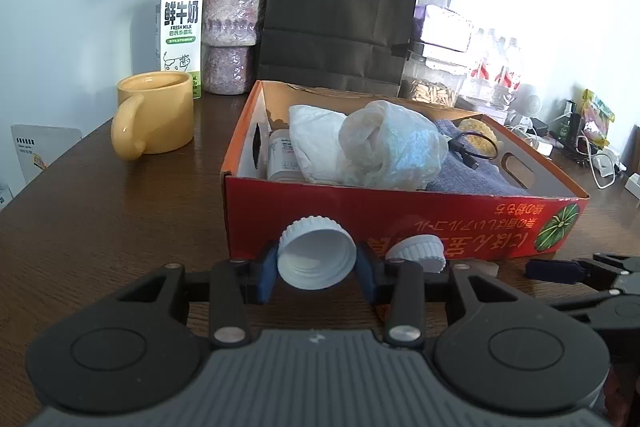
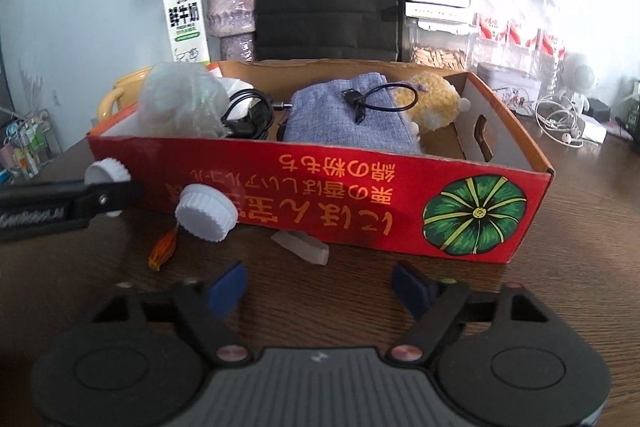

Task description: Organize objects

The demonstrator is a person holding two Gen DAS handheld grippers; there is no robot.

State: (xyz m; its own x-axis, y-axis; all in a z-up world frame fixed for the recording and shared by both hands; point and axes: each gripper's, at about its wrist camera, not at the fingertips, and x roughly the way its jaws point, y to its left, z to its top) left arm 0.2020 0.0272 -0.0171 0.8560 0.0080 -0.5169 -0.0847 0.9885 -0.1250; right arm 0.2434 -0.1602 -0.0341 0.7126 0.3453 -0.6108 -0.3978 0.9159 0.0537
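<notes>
On the wooden table, findings from largest item to smallest:

Red box: open-topped cardboard, pumpkin print on its near wall; it stands on the table directly ahead of both my grippers.

Box contents: crumpled plastic bags at the left, a grey cloth with a black cable lying on it, and a yellow knitted item at the right end. My left wrist view alone shows a white bottle tucked behind the bags.

Behind the box: black paper bag, vase of dried flowers, milk carton and yellow mug, all upright.

Left gripper: clenched on a white cap, raised just in front of the box's near wall, the cap's open side facing my camera.

Right gripper: released, jaws spread wide with nothing between them, low over the table before the box.

Second white cap: on its edge, touching the box's near wall.

Right wrist view only: a whitish translucent block on the table just beside the box, and a small orange scrap near the second cap. My left view shows only a corner of the block and hides the scrap behind my fingers.
</notes>
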